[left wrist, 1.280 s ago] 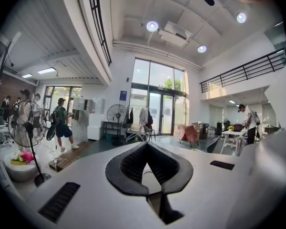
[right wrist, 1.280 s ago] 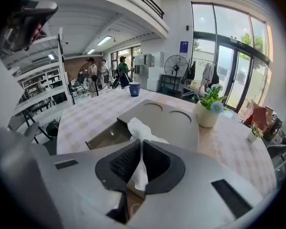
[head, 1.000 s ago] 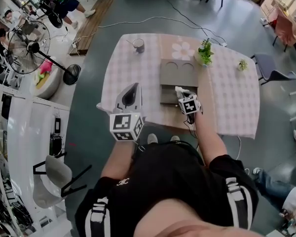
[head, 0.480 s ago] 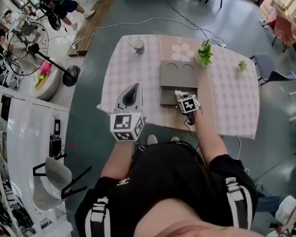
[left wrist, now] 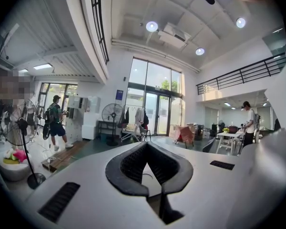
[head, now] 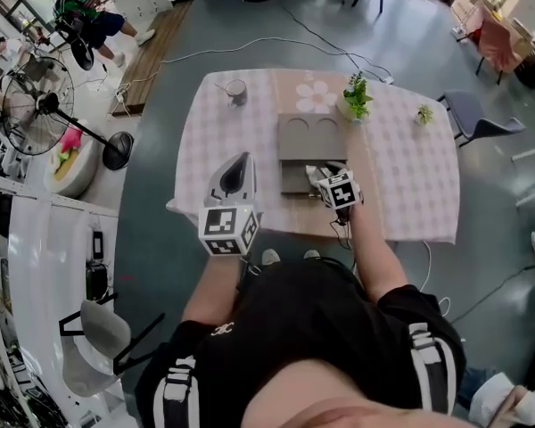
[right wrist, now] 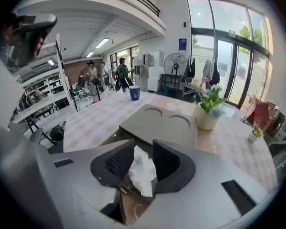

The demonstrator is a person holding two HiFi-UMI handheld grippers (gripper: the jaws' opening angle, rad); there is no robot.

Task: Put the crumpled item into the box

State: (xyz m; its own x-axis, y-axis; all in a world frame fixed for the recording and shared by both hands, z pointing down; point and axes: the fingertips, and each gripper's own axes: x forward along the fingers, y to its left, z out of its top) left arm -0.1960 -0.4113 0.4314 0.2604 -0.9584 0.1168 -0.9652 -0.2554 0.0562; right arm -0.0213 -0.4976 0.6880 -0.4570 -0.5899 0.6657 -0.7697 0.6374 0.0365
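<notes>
Jaws of the right gripper [right wrist: 143,146] have just been opening, spread around crumpled white paper [right wrist: 143,173] over the box [right wrist: 167,123]; the left gripper [left wrist: 147,151], left of the box, is pressed together, empty.

The head camera is looking steeply down on the bench [head: 410,168]; the right tool [right wrist: 142,149] camera is viewing the same bench closely; the left tool [left wrist: 147,149] camera is facing away, level.

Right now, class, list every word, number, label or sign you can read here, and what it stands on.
Nothing here reads clearly.
Blue wall sign: too small to read.
Shirt logo: too small to read.
Marker cubes: black-and-white square patterns, no letters.
</notes>
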